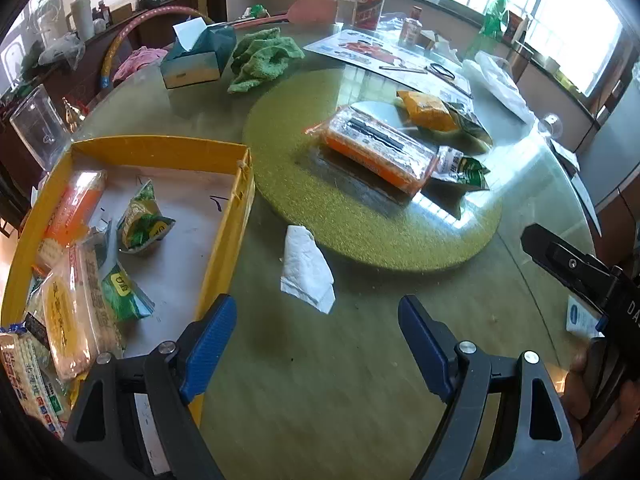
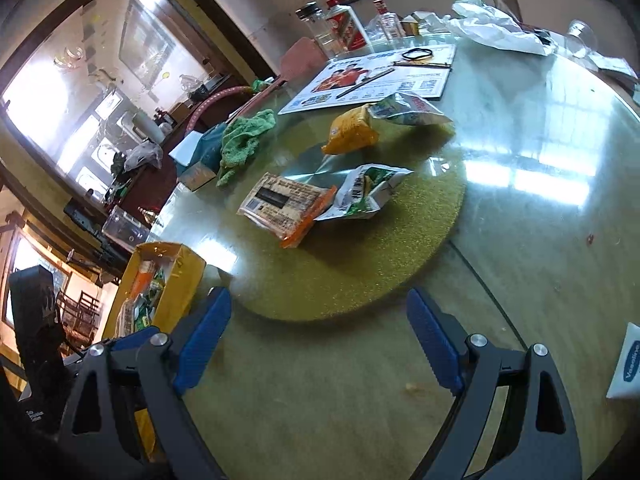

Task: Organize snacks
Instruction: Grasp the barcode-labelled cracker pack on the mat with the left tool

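A yellow box (image 1: 236, 200) at the left holds several snack packs, among them a green pack (image 1: 140, 224) and cracker packs (image 1: 76, 312). On the green turntable (image 1: 320, 208) lie an orange cracker pack (image 1: 380, 148), a yellow snack bag (image 1: 428, 112) and a green-white bag (image 1: 460, 168). My left gripper (image 1: 316, 344) is open and empty over the table beside the box. My right gripper (image 2: 316, 340) is open and empty at the turntable's near edge; the orange pack (image 2: 288, 204), green-white bag (image 2: 368, 192) and yellow bag (image 2: 352, 128) lie ahead of it.
A crumpled white tissue (image 1: 306, 264) lies on the glass table between box and turntable. A tissue box (image 1: 196, 56), green cloth (image 1: 260, 56), flyer (image 1: 380, 52), bottles (image 1: 368, 4) and a plastic bag (image 1: 500, 80) stand at the far side. A Vaseline sachet (image 2: 628, 360) lies at right.
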The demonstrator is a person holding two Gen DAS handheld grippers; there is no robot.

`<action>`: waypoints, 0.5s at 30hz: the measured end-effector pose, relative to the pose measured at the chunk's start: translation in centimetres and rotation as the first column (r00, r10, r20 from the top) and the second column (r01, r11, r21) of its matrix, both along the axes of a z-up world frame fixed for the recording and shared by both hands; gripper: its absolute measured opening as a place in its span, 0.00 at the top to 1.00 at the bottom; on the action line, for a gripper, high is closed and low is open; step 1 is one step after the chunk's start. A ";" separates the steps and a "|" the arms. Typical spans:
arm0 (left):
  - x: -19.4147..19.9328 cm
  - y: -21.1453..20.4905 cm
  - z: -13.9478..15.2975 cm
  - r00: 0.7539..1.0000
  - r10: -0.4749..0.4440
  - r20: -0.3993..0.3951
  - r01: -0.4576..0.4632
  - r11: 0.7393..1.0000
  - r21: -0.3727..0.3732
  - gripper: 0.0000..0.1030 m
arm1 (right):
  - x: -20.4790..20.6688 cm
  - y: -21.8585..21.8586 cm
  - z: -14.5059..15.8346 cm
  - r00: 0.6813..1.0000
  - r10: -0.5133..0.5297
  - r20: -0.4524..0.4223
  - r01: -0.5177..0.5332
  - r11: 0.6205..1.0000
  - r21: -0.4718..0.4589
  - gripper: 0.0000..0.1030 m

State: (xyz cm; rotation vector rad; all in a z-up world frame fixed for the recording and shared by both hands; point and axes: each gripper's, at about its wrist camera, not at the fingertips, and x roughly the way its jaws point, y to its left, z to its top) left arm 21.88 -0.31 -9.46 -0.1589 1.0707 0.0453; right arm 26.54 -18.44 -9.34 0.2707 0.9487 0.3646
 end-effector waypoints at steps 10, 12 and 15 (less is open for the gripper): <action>3.7 -0.1 0.4 1.000 0.009 -0.004 -0.009 0.999 -0.044 0.19 | 0.5 -2.3 -0.5 0.996 -0.078 -0.038 0.080 0.996 0.047 0.13; 5.8 -0.7 0.7 1.000 -0.009 -0.003 0.009 0.998 -0.060 0.19 | 0.5 -2.4 -0.5 0.996 -0.082 -0.036 0.084 0.995 0.056 0.13; 9.1 -1.2 0.2 0.999 0.027 -0.021 -0.029 0.993 -0.111 0.19 | 0.7 -2.7 -0.6 0.995 -0.091 -0.041 0.093 0.994 0.056 0.13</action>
